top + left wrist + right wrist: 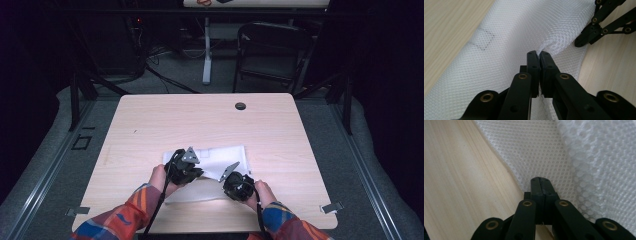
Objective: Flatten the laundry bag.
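The white mesh fabric sheet [220, 156], lying near the table's [150, 125] near edge, looks light, limp and prone to bunching, so the left gripper [539, 53] and right gripper [540, 179], each pressed together pinching its edge, seem well placed.

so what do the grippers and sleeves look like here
Both the left gripper and the right gripper are black, each topped by a grey three-cornered plate and trailing a black cable. Their flat black jaws hang on linkage bars with brass-coloured pivot pins. The person wears plaid sleeves in orange, blue and red.
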Demonstrator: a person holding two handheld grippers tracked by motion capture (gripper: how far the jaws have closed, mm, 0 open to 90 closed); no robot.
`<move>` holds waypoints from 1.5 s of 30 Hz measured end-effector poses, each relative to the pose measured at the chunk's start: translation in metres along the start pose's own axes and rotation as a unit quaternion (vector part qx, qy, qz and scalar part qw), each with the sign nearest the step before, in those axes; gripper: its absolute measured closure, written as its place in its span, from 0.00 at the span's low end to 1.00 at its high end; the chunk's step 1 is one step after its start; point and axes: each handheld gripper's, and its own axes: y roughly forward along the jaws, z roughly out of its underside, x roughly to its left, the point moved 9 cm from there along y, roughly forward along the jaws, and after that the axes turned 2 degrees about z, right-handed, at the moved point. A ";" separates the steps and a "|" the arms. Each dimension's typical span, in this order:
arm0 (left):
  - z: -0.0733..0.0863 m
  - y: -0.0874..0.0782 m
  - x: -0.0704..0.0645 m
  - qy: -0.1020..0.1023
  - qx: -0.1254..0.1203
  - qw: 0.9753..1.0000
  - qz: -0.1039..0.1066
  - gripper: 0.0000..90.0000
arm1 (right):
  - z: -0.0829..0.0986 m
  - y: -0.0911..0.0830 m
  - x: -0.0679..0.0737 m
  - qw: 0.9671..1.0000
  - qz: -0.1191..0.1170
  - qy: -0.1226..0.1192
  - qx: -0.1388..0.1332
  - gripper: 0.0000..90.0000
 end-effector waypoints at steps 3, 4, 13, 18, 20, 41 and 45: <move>-0.004 0.000 0.002 0.005 0.004 1.000 0.000 0.97 | 0.001 -0.001 0.001 1.000 -0.002 -0.005 0.007 1.00; -0.005 0.000 0.002 0.005 0.005 1.000 -0.002 0.97 | 0.001 -0.001 0.001 1.000 -0.002 -0.003 0.002 1.00; -0.016 -0.002 0.008 0.009 0.007 1.000 -0.009 0.97 | 0.003 -0.002 0.002 1.000 -0.007 -0.006 0.005 1.00; -0.023 -0.007 0.012 0.010 0.004 1.000 -0.016 0.97 | 0.004 -0.002 0.003 1.000 -0.009 -0.007 0.007 1.00; -0.025 -0.009 0.014 0.013 0.003 1.000 -0.020 0.97 | 0.004 -0.002 0.003 1.000 -0.009 -0.007 0.008 1.00; -0.051 -0.030 0.036 0.022 -0.004 0.998 -0.056 0.97 | 0.009 -0.005 0.006 0.999 -0.024 -0.009 0.019 1.00; -0.055 -0.031 0.039 0.026 -0.003 0.998 -0.062 0.97 | 0.009 -0.006 0.006 0.999 -0.024 -0.009 0.022 1.00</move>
